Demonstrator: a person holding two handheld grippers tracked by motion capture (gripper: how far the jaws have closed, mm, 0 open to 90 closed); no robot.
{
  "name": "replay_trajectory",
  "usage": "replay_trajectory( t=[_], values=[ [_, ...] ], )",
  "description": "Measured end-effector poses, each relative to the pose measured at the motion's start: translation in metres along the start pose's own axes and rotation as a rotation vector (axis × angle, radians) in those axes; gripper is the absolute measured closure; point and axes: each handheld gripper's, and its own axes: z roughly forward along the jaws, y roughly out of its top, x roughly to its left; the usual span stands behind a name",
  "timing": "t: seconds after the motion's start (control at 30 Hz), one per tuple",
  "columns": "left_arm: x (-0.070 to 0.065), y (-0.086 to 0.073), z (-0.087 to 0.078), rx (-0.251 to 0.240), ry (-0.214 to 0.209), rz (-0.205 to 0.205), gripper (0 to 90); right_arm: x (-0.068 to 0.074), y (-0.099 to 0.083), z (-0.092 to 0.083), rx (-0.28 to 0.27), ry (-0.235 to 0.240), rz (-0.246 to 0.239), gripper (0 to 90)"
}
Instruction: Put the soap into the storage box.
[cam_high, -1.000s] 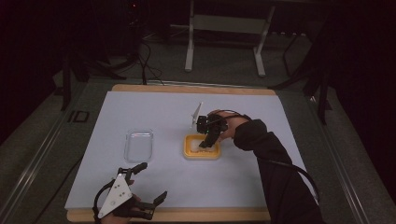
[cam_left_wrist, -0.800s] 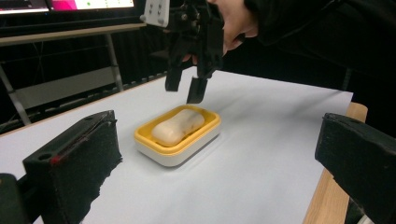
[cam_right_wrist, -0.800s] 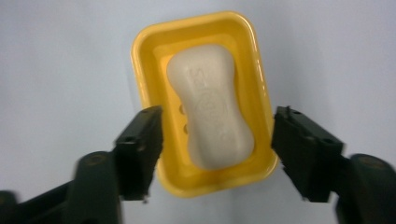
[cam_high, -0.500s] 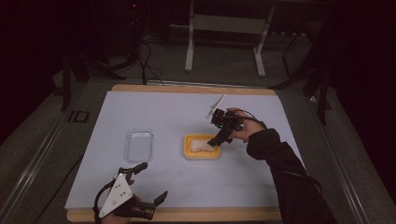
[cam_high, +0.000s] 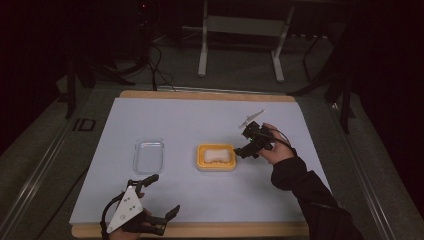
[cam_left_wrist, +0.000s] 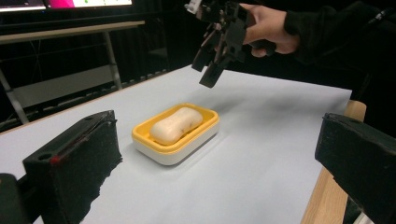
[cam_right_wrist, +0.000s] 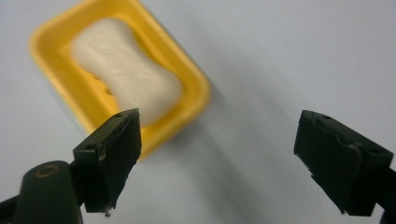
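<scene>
the right gripper (cam_high: 246, 150) is hanging above the surface (cam_high: 165, 115), just off the right-hand end of the yellow soap dish (cam_high: 216, 157) as the high view shows it. its jaws are standing wide apart with nothing between them; they have just been opening, then easing in a touch. in the right gripper view the jaws are framing bare surface, and the dish is sitting up and to the left, beyond the left jaw, clear of both pads.

the bar of soap (cam_high: 215, 155) is lying flat inside the dish, pale and waisted, not touching either gripper. in the left gripper view the right gripper (cam_left_wrist: 212, 60) is hovering above and behind the dish (cam_left_wrist: 175, 135), jaws pointing down and tilted toward it, well clear of the soap (cam_left_wrist: 176, 125).

the left gripper (cam_high: 159, 196) is resting at the near edge of the surface, jaws spread wide and holding nothing. dish and soap are lying ahead of them, about midway between the two pads in its own view.

a clear plastic tray (cam_high: 149, 155) is lying to the left of the dish, near the left jaws' far side, apart from both grippers.
</scene>
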Motion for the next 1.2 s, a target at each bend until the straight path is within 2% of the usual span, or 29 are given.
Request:
replay_trajectory(
  t=[0.07,0.13,0.33,0.5,0.57,0.63,0.83,0.9,1.03,1.2],
  values=[
    [0.0,0.0,0.0,0.002,-0.001,0.001,0.1,-0.001,-0.008,-0.001,-0.034,-0.014,0.029,14.7],
    [0.0,0.0,0.0,0.002,-0.001,0.001,0.1,-0.001,-0.015,-0.002,-0.042,-0.019,0.051,14.4],
    [0.0,0.0,0.001,0.006,-0.004,0.001,0.1,0.003,-0.033,-0.005,-0.068,-0.067,0.055,13.4],
    [-0.001,0.0,0.001,0.008,-0.005,0.003,0.1,0.007,-0.047,-0.011,-0.109,-0.12,0.083,13.8],
    [-0.001,0.0,0.001,0.008,-0.006,0.003,0.1,0.009,-0.052,-0.012,-0.107,-0.121,0.086,13.9],
    [-0.001,0.0,0.001,0.008,-0.005,0.002,0.1,0.011,-0.057,-0.013,-0.113,-0.144,0.088,13.8],
    [-0.001,0.0,0.001,0.009,-0.007,0.005,0.1,0.017,-0.073,-0.014,-0.117,-0.159,0.098,13.5],
    [-0.001,0.0,0.001,0.011,-0.007,0.008,0.1,0.019,-0.078,-0.014,-0.127,-0.144,0.112,13.2],
    [-0.001,0.0,0.001,0.011,-0.009,0.007,0.1,0.024,-0.088,-0.02,-0.154,-0.165,0.086,13.0],
    [-0.002,0.0,0.001,0.013,-0.013,0.008,0.1,0.03,-0.099,-0.024,-0.167,-0.163,0.098,12.8]
  ],
)
